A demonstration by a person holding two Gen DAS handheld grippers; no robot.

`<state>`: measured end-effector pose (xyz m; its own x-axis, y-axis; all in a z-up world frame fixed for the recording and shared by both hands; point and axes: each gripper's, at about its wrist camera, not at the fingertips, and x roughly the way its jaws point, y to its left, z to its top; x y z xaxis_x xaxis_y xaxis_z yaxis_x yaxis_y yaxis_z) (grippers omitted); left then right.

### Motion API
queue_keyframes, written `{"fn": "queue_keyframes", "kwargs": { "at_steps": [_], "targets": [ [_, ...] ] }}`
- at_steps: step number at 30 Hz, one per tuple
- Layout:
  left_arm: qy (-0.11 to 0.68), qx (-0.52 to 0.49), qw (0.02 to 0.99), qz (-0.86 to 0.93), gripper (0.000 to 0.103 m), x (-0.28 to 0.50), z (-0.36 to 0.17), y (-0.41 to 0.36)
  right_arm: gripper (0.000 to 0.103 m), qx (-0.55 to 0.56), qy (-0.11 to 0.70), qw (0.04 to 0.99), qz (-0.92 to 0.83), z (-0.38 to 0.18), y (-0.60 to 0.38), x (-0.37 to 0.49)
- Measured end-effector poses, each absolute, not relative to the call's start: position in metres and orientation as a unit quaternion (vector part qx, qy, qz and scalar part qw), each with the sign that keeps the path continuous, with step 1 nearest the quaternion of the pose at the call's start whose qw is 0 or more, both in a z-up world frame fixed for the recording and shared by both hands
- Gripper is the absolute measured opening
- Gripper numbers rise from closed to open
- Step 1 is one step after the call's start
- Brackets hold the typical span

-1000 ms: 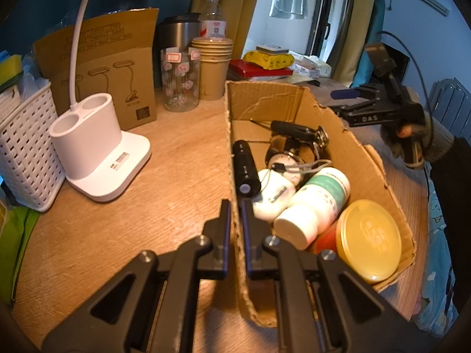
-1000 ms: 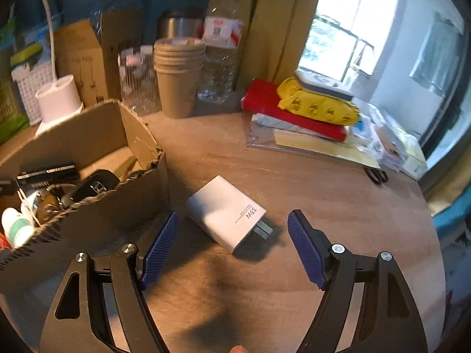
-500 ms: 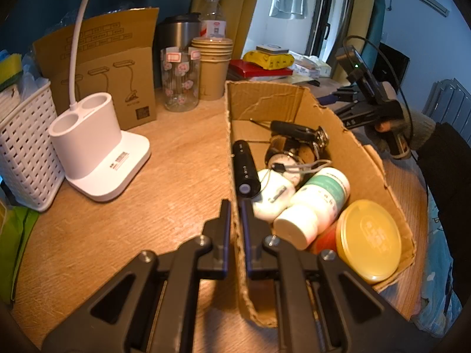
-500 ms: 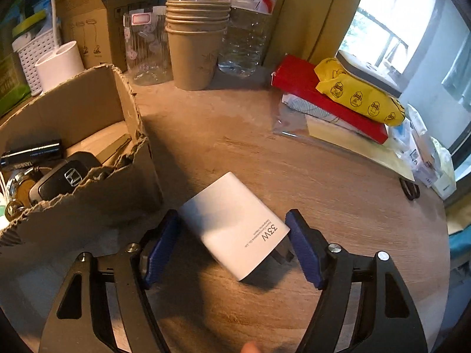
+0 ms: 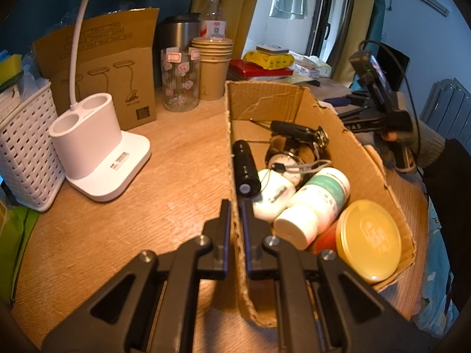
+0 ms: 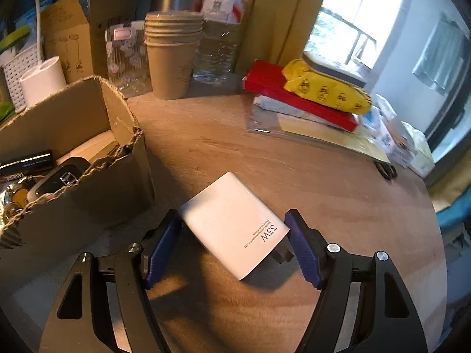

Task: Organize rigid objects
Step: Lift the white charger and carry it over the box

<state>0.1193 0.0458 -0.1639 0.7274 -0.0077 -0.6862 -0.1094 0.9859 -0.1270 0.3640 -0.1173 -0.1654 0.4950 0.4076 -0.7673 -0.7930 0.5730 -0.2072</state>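
Your left gripper point(image 5: 234, 214) pinches the near wall of the cardboard box point(image 5: 371, 158), fingers nearly closed on it, likely steadying it. Your right gripper point(image 6: 234, 244) straddles the white charger point(image 6: 232, 226) on the tabletop point(image 6: 309, 182) just beside the box, fingers wide, barely touching. Inside the box lie a black cylinder point(image 5: 245, 169), white bottles point(image 5: 315, 203) and a yellow lid point(image 5: 369, 239).

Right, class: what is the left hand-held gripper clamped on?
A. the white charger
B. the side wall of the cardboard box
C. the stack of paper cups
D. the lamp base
B: the left hand-held gripper has its fingers closed on either side of the cardboard box wall, one inside and one outside.
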Motion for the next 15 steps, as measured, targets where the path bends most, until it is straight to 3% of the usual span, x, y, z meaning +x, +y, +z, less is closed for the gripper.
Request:
{"fn": "queue_keyframes", "kwargs": {
  "at_steps": [15],
  "targets": [
    [0.368, -0.079, 0.926, 0.028, 0.008, 0.119, -0.164, 0.045, 0.075, -0.236, 0.308, 0.852, 0.350, -0.108, -0.137, 0.320]
  ]
}}
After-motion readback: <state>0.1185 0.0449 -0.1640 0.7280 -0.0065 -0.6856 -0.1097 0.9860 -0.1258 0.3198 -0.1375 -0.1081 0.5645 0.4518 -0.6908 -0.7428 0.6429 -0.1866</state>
